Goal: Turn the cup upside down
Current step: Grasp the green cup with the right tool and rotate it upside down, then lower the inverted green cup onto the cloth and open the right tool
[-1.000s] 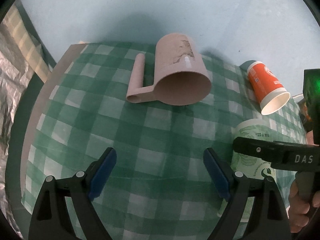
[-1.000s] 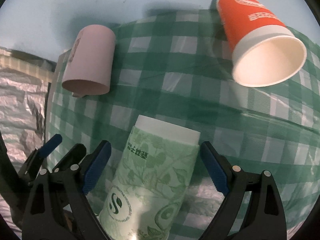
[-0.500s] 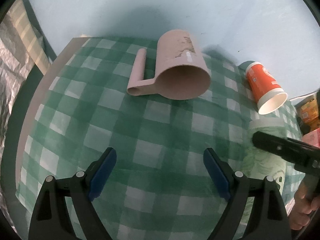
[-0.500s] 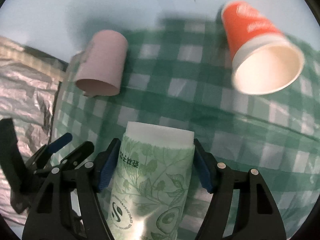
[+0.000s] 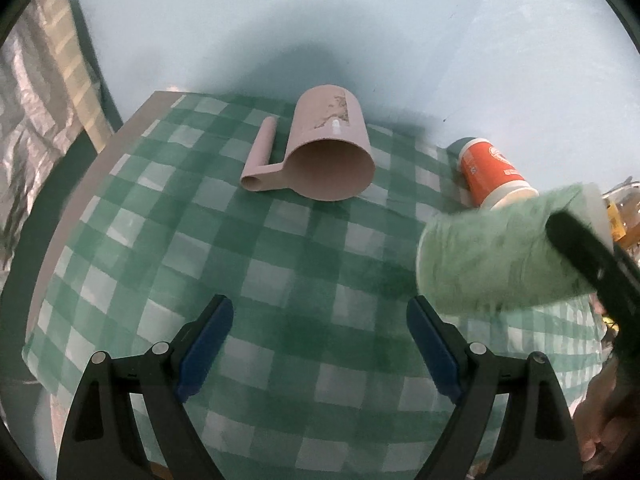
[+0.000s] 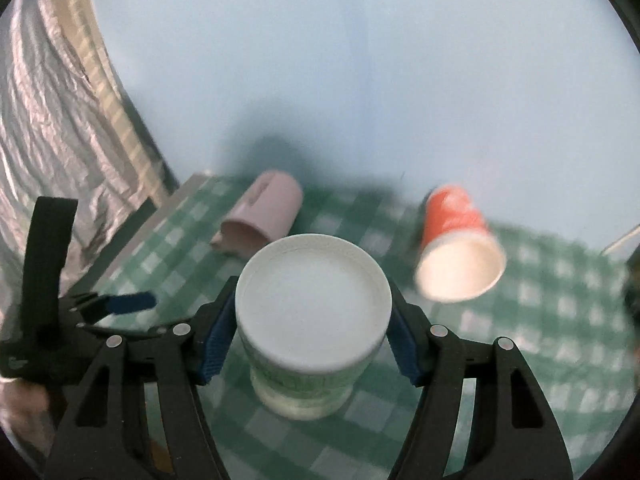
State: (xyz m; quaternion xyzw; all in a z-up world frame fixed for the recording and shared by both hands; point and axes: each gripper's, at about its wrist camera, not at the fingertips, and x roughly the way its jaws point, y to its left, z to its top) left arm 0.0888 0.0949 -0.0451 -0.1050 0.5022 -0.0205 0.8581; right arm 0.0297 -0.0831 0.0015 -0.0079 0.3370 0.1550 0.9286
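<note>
My right gripper (image 6: 312, 328) is shut on the green patterned paper cup (image 6: 308, 320), held off the table with its white base toward the camera. In the left wrist view the same cup (image 5: 492, 248) is a blurred green shape at the right, lifted and tilted. My left gripper (image 5: 320, 344) is open and empty above the green checked cloth (image 5: 280, 272), near its front edge.
A pink mug (image 5: 328, 160) with a handle lies on its side at the back of the cloth; it also shows in the right wrist view (image 6: 264, 216). An orange paper cup (image 5: 492, 172) lies on its side at the right (image 6: 460, 252). Foil sheeting (image 6: 44, 140) stands to the left.
My right gripper closed on the green cup, then lifted and tilted it off the cloth so its base now faces the camera. My left gripper has pulled back slightly.
</note>
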